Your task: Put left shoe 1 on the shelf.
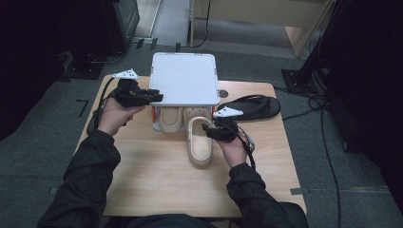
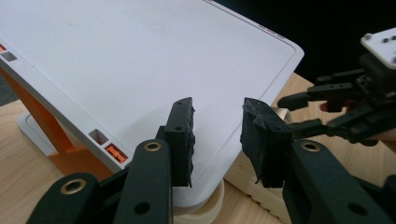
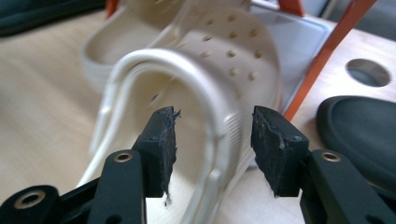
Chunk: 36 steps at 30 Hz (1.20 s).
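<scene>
Wooden tabletop [image 1: 157, 175] carries a beige clog [image 1: 199, 145] at frame centre; the right hand-held gripper [image 1: 212, 128] straddles its side wall, open, ready to shift it. Farther up, the left hand-held gripper [image 1: 154, 97], open, brackets the rack [image 1: 185, 78] edge.

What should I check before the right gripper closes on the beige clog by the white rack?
1. Right gripper open: ok, its jaws stand apart.
2. Clog wall between the jaws: ok, the side rim of the beige clog sits in the gap in the right gripper view.
3. Jaws touching the clog: cannot tell, the rim is blurred.
4. Left gripper out of the way: ok, it is open at the front corner of the white rack top, apart from the clog.
5. Second clog seated under the rack: ok, its heel end pokes out.
6. Black sandal clear of the clog: ok, it lies apart to the right.
</scene>
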Tool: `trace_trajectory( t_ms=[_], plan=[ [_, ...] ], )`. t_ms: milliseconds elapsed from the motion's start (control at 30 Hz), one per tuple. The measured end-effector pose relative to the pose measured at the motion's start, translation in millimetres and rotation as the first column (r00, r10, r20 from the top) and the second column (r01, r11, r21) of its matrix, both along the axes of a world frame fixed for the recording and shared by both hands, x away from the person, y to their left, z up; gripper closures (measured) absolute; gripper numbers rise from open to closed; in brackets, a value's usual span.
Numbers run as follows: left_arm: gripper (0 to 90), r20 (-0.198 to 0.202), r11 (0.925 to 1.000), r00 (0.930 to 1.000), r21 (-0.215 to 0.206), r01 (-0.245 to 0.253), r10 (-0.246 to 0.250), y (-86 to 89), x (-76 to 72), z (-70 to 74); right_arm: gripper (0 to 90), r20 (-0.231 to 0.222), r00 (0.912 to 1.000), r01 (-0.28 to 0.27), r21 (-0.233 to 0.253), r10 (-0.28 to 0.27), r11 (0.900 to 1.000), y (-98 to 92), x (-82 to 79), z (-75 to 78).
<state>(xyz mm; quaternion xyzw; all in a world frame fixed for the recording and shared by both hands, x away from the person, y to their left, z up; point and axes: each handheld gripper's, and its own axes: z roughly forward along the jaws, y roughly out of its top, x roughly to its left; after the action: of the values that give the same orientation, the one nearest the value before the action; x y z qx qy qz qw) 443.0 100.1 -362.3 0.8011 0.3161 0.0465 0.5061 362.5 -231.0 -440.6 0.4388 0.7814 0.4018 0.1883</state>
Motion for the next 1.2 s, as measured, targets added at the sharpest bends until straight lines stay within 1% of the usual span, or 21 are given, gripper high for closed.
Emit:
trace_trajectory(
  t_ms=[33, 67, 133, 167, 233, 300, 367, 400, 500, 567, 600, 633, 667, 700, 800, 900, 967, 1033, 1067, 1100, 1200],
  plan=[
    [64.4, -0.003, 1.0000, 1.0000, 0.000, 0.002, -0.002, -0.4, 0.9, -0.5, 49.8, -0.005, 0.9997, -0.023, 0.007, 0.023, 1.000, -3.8, -6.5, 1.0],
    [64.4, -0.004, 1.0000, 1.0000, 0.000, -0.001, 0.001, -1.0, 1.7, -1.0, 49.8, -0.005, 0.9997, -0.023, 0.007, 0.023, 1.000, -3.8, -6.5, 1.0],
    [65.1, -0.008, 1.0000, 1.0000, -0.005, -0.003, 0.003, -1.7, 4.1, -2.3, 50.8, 0.003, 0.9991, -0.043, 0.020, 0.043, 0.999, -7.8, -13.6, 1.1],
    [66.0, -0.007, 0.9999, 1.0000, 0.008, -0.006, 0.006, -2.6, 5.4, -4.1, 52.8, 0.011, 0.9980, -0.062, 0.027, 0.062, 0.998, -10.9, -21.3, 0.0],
    [66.4, -0.009, 0.9999, 0.9999, 0.012, -0.008, 0.008, -2.9, 5.8, -5.2, 53.3, 0.012, 0.9973, -0.073, 0.030, 0.073, 0.997, -11.7, -24.7, -0.7],
    [67.5, -0.003, 0.9998, 1.0000, 0.017, -0.009, 0.009, -2.3, 5.9, -6.5, 55.7, 0.034, 0.9946, -0.099, 0.035, 0.098, 0.994, -13.7, -32.9, -3.0],
    [67.9, -0.005, 0.9998, 0.9999, 0.009, -0.016, 0.016, -0.7, 6.9, -7.1, 57.2, 0.028, 0.9921, -0.123, 0.030, 0.123, 0.992, -13.9, -41.6, -5.1],
    [68.9, -0.004, 0.9998, 0.9998, 0.008, -0.017, 0.017, 0.5, 7.6, -7.5, 59.4, 0.038, 0.9894, -0.142, 0.042, 0.140, 0.989, -14.3, -48.9, -7.5],
    [70.4, -0.002, 0.9998, 0.9998, 0.010, -0.017, 0.018, 0.9, 7.9, -7.8, 61.0, 0.023, 0.9873, -0.158, 0.044, 0.157, 0.986, -14.0, -56.6, -9.7],
    [71.7, 0.006, 0.9998, 0.9999, 0.016, -0.016, 0.016, 0.4, 7.8, -7.8, 62.0, 0.026, 0.9831, -0.182, 0.037, 0.181, 0.983, -13.1, -64.3, -13.4],
    [72.1, 0.011, 0.9997, 0.9999, 0.019, -0.013, 0.013, 0.2, 7.7, -7.8, 62.9, 0.022, 0.9807, -0.195, 0.028, 0.194, 0.980, -12.1, -68.5, -15.6],
    [72.5, 0.012, 0.9997, 0.9999, 0.021, -0.012, 0.012, 0.0, 7.4, -7.7, 63.9, 0.012, 0.9794, -0.202, 0.033, 0.202, 0.979, -11.9, -73.0, -19.2],
    [72.5, 0.014, 0.9996, 0.9998, 0.024, -0.013, 0.013, -0.2, 7.3, -7.6, 63.9, 0.012, 0.9794, -0.202, 0.033, 0.202, 0.979, -11.9, -73.0, -19.2],
    [73.4, 0.017, 0.9995, 0.9998, 0.028, -0.012, 0.012, -0.4, 7.5, -7.5, 65.5, -0.010, 0.9785, -0.205, 0.041, 0.206, 0.978, -11.3, -77.4, -22.9],
    [75.3, 0.018, 0.9994, 0.9998, 0.032, -0.012, 0.011, -0.4, 8.1, -7.3, 68.2, -0.031, 0.9743, -0.222, 0.047, 0.223, 0.974, -9.7, -83.9, -26.0],
    [76.6, 0.024, 0.9989, 0.9996, 0.044, -0.015, 0.014, -0.8, 8.0, -7.0, 70.3, -0.041, 0.9726, -0.227, 0.058, 0.229, 0.972, -9.4, -88.8, -27.8],
    [77.8, 0.021, 0.9990, 0.9997, 0.042, -0.014, 0.013, -1.6, 8.0, -7.2, 72.3, -0.065, 0.9694, -0.233, 0.059, 0.237, 0.971, -9.1, -94.3, -31.0],
    [79.0, 0.026, 0.9990, 0.9996, 0.043, -0.013, 0.012, -2.5, 8.0, -7.5, 73.3, -0.085, 0.9655, -0.243, 0.053, 0.246, 0.969, -8.4, -98.9, -34.6],
    [79.5, 0.026, 0.9990, 0.9996, 0.042, -0.015, 0.014, -3.0, 7.8, -7.5, 74.2, -0.096, 0.9613, -0.255, 0.044, 0.258, 0.966, -7.3, -101.5, -38.0],
    [79.5, 0.024, 0.9990, 0.9996, 0.041, -0.015, 0.014, -3.3, 7.6, -7.4, 74.2, -0.096, 0.9613, -0.255, 0.044, 0.258, 0.966, -7.3, -101.5, -38.0],
    [79.4, 0.015, 0.9993, 0.9999, 0.038, -0.003, 0.003, -3.9, 7.2, -7.4, 75.4, -0.112, 0.9564, -0.270, 0.016, 0.270, 0.963, -4.7, -102.0, -43.6]
  ],
)
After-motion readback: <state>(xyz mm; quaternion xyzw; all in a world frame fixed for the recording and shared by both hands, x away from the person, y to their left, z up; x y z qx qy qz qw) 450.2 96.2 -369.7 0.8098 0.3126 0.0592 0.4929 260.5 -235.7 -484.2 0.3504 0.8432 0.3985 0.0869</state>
